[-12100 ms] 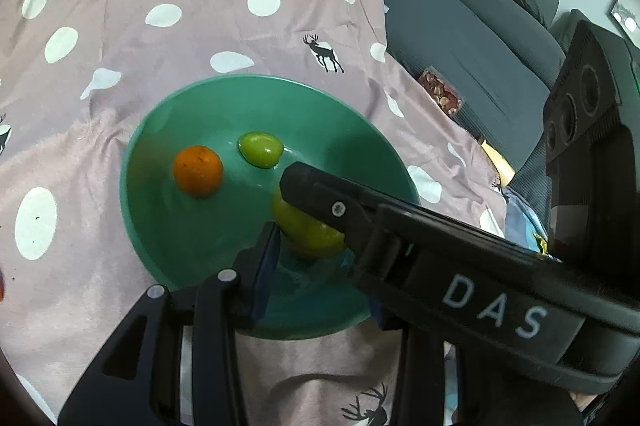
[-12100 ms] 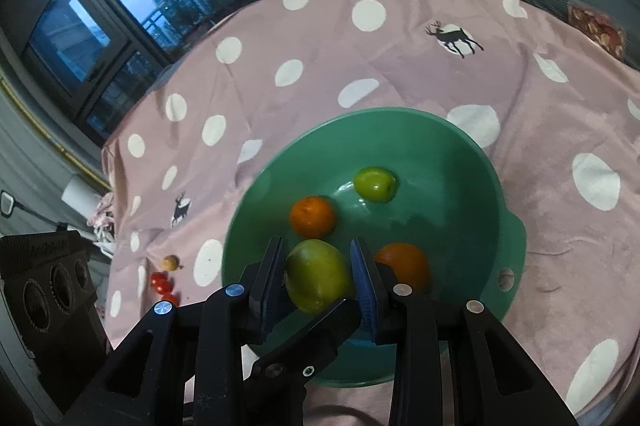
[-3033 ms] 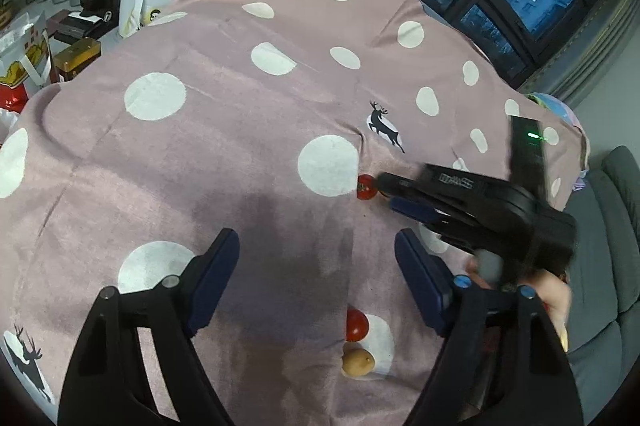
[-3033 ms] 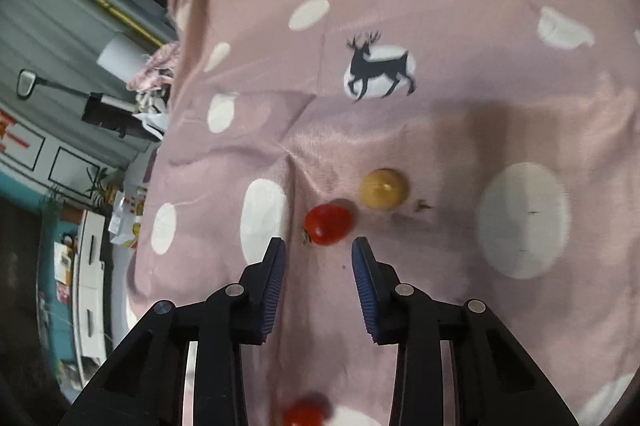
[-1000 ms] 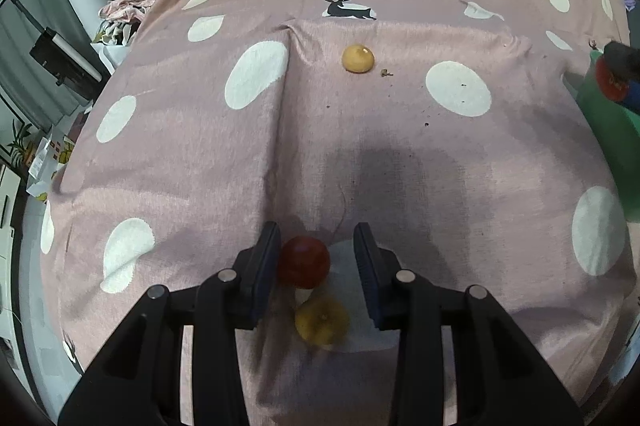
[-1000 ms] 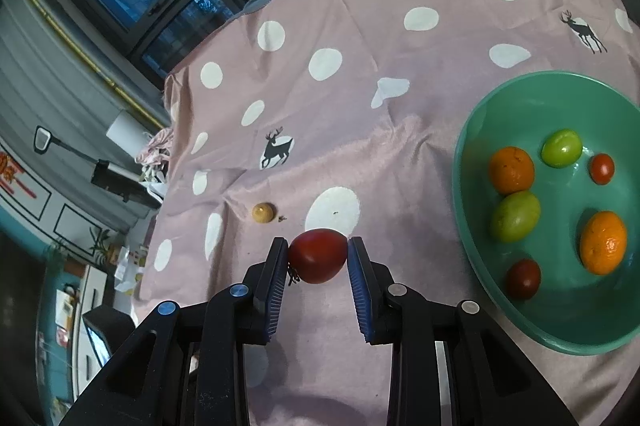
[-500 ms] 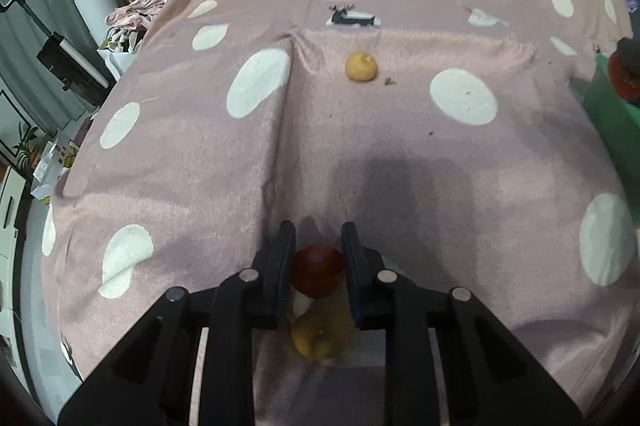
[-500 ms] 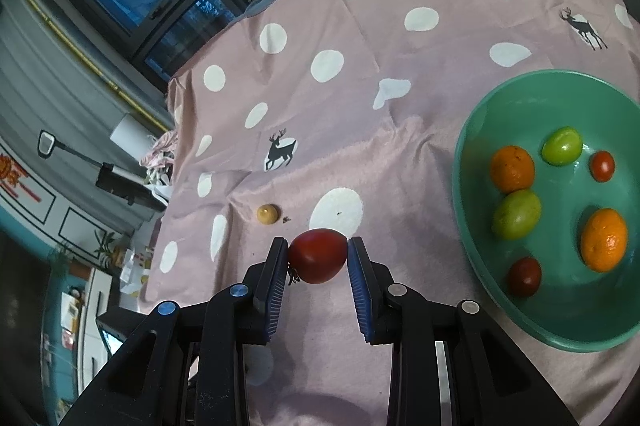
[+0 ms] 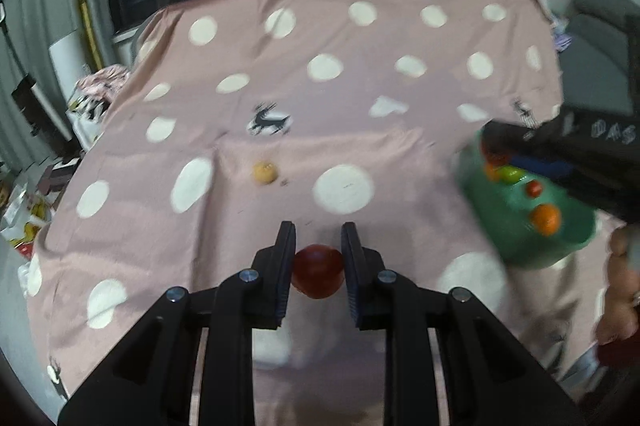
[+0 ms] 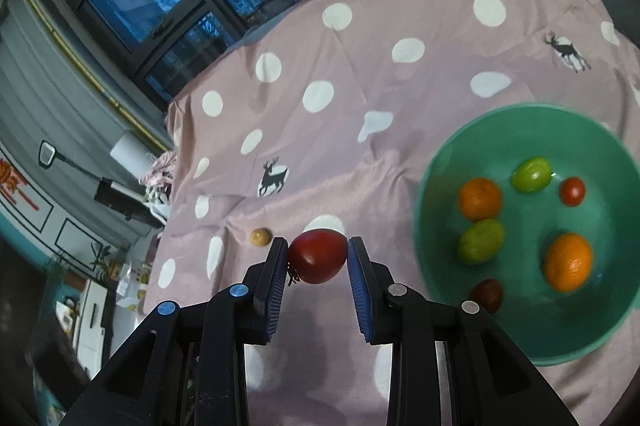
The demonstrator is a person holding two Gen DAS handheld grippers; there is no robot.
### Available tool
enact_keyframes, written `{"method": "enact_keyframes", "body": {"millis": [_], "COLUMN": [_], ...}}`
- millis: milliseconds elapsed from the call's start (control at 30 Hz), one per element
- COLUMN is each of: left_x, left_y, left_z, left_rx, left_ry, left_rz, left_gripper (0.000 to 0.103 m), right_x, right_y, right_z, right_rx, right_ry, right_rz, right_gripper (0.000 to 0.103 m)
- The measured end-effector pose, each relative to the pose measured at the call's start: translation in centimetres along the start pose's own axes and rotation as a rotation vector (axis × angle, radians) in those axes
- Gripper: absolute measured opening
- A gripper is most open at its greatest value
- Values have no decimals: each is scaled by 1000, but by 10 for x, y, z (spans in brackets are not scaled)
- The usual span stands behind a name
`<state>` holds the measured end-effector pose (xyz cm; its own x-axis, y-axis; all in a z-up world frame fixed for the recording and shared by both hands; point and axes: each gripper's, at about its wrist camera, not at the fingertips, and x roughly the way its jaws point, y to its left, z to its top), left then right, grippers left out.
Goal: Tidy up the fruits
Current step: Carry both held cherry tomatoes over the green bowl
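Your left gripper (image 9: 319,268) clamps a red tomato (image 9: 318,276). Your right gripper (image 10: 318,258) clamps another tomato (image 10: 318,256), beside the bowl (image 10: 520,342).

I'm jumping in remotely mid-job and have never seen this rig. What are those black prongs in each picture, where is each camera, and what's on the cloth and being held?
No robot arm here: a person carries a two-finger gripper in each hand, with a fisheye camera looking along its fingers. In the left wrist view, the left gripper is shut on a red tomato. In the right wrist view, the right gripper is shut on another red tomato. Below lies a pink dotted cloth. The green bowl holds two oranges, two green fruits and two small red ones. One small yellow fruit sits loose on the cloth.
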<state>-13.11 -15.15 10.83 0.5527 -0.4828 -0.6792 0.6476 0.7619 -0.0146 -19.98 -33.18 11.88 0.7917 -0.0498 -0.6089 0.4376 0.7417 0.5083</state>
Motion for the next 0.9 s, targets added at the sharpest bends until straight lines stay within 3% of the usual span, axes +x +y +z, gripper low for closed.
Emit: {"method": "enact_keyframes", "body": {"millis": [200, 433, 900], "left_x": [-11, -7, 29], "left_y": [-35, -78, -140], "left_z": [17, 32, 34], "left_rx": [6, 14, 62], "left_ry": [-50, -55, 38], "left_rz": [-87, -198, -345], "left_gripper": [23, 23, 23], "right_x": [-22, -43, -47], "right_y": [-16, -41, -103], "right_z": [8, 16, 20], "right_rx": [7, 20, 140], "right_ry": [-60, -116, -108], "right_rz": [-28, -115, -286], "right_gripper": [31, 31, 31]}}
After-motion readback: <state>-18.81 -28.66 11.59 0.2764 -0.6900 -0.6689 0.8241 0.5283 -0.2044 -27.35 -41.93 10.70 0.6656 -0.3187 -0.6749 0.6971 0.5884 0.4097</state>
